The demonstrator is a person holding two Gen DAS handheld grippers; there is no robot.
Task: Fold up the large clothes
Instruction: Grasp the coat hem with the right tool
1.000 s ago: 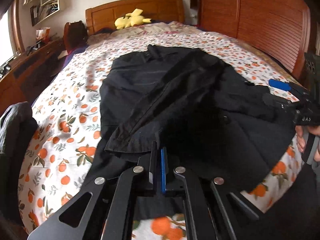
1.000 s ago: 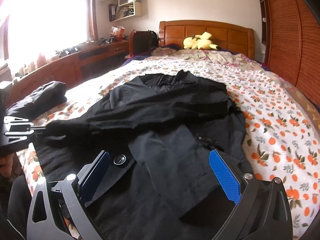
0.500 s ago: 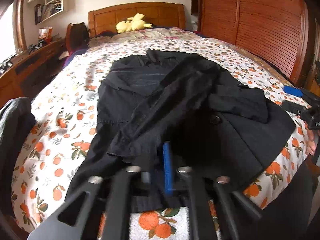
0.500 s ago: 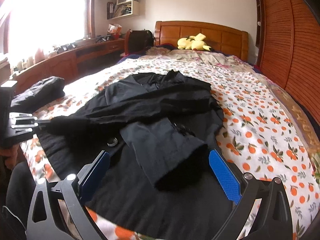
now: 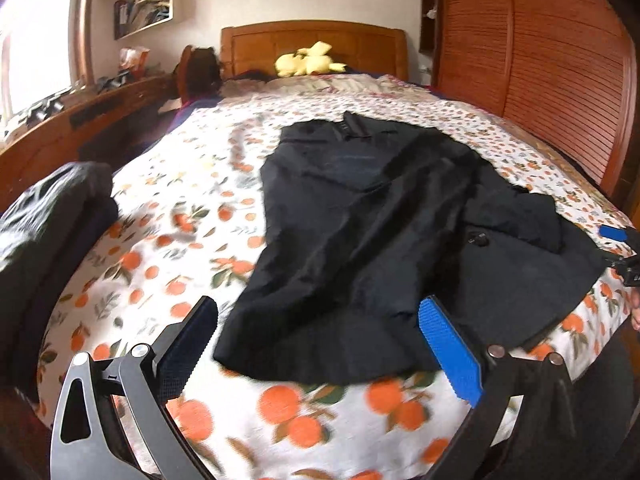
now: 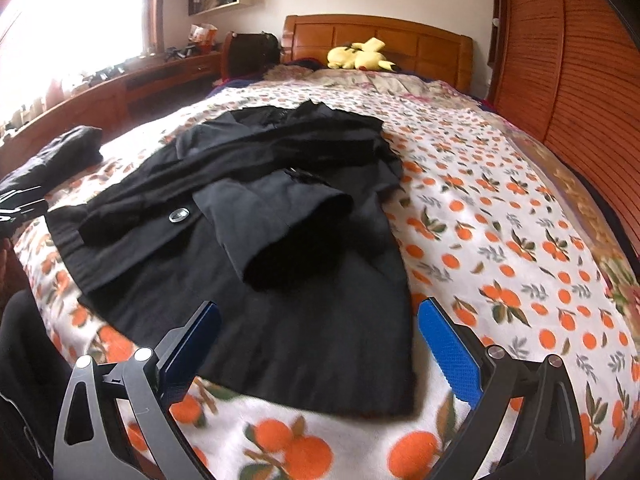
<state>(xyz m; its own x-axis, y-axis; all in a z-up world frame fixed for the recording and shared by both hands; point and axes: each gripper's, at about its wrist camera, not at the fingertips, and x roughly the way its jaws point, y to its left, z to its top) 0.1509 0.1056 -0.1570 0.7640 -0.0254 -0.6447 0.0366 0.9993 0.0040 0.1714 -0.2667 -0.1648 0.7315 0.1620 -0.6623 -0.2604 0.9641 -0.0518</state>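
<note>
Left gripper [image 5: 318,344]: jaws fully spread, having just been opening. Nothing is clamped. The near hem of the black coat [image 5: 384,240] lies on the bedspread in the gap ahead of the two pads, with no pad pressing on it.

Right gripper [image 6: 320,344]: jaws fully spread and empty. The coat's lower corner [image 6: 320,340] lies flat between and just ahead of the pads, untouched.

Coat: spread lengthwise on the bed, collar at the far end from both grippers, hem at the near end. One sleeve [image 6: 280,216] is folded across the front, its open cuff pointing toward the right gripper. A long fold of dark cloth runs from the collar toward the near left edge. A round button [image 6: 179,215] shows beyond the right gripper's left finger.

Surface: a white bedspread [image 6: 500,240] printed with oranges and leaves; bare bedspread lies directly under both grippers' fingers.

Room: beyond the coat, a wooden headboard [image 5: 316,46] with a yellow plush toy [image 5: 310,64] in front of it. A second dark garment [image 5: 44,216] sits bundled to the left of the left gripper. A slatted wooden wardrobe [image 6: 568,60] stands to the right, a long wooden desk [image 6: 132,84] under a bright window to the left, and wall shelves [image 5: 146,10] above the desk.
</note>
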